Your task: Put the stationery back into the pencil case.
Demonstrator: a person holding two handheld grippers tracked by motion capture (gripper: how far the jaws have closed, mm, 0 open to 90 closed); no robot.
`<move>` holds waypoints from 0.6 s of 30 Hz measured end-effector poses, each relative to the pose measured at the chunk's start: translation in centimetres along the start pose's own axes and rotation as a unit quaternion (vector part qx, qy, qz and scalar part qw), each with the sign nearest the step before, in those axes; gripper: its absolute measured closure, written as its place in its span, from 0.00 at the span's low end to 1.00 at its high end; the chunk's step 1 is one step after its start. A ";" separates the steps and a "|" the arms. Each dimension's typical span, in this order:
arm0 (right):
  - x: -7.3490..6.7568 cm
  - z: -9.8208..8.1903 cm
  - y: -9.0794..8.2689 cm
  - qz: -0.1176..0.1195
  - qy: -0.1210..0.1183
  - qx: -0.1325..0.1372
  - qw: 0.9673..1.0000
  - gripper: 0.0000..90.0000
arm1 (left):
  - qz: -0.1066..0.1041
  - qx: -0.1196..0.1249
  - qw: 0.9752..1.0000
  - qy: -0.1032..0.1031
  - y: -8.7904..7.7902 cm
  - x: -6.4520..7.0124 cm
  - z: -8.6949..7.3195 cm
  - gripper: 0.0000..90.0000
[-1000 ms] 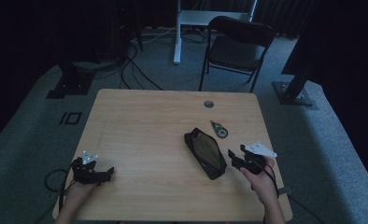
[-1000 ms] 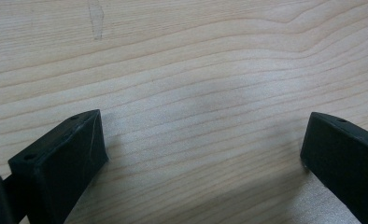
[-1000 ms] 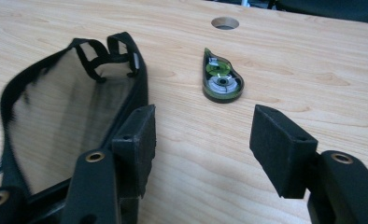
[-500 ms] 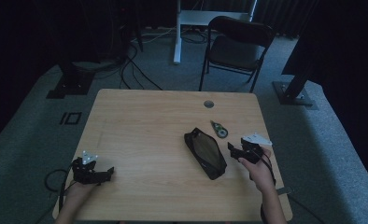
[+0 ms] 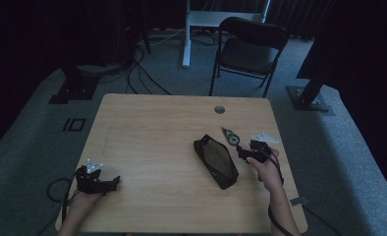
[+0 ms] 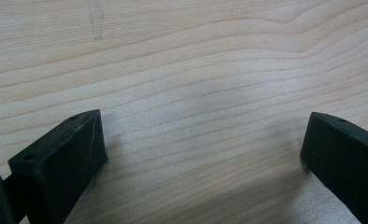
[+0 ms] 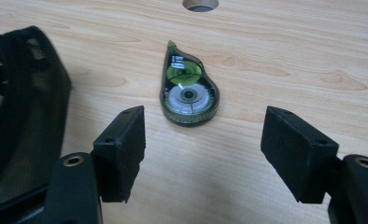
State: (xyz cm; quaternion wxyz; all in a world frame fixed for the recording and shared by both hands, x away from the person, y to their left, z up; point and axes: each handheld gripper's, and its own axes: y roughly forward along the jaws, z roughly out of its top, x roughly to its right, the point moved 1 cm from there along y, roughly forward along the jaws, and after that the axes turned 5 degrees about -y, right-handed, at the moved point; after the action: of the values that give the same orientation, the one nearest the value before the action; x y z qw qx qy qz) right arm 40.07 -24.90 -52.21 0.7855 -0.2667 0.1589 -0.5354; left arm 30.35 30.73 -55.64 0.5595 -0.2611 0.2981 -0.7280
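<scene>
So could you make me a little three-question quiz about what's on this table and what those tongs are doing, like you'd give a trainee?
1. True or false: the right tongs are shut on the correction tape dispenser.
2. Which thing lies closest to the black mesh pouch? A) the folding chair B) the correction tape dispenser C) the left tongs
3. Fill in: the left tongs' jaws stand open over bare ____ table.

Key:
1. False. The jaws stand open, with the dispenser lying on the table ahead of them, untouched.
2. B. It lies just beyond the pouch, on the right tongs' side.
3. Wooden.
</scene>
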 end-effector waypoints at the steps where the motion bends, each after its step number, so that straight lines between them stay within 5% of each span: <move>1: 0.1 0.1 0.2 -0.002 -0.002 -0.001 1.000 0.33 | 0.000 0.000 1.000 0.000 0.0 0.0 0.0 0.00; 18: 0.0 2.5 4.1 0.003 -0.031 -0.018 0.999 0.31 | 0.000 0.000 1.000 0.000 0.0 0.0 0.0 0.00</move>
State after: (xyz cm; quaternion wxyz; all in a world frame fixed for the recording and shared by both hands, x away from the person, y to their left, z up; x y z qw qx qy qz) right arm 44.51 -23.06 -52.61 0.7867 -0.2970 0.1446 -0.5216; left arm 30.36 30.73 -55.64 0.5595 -0.2611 0.2981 -0.7280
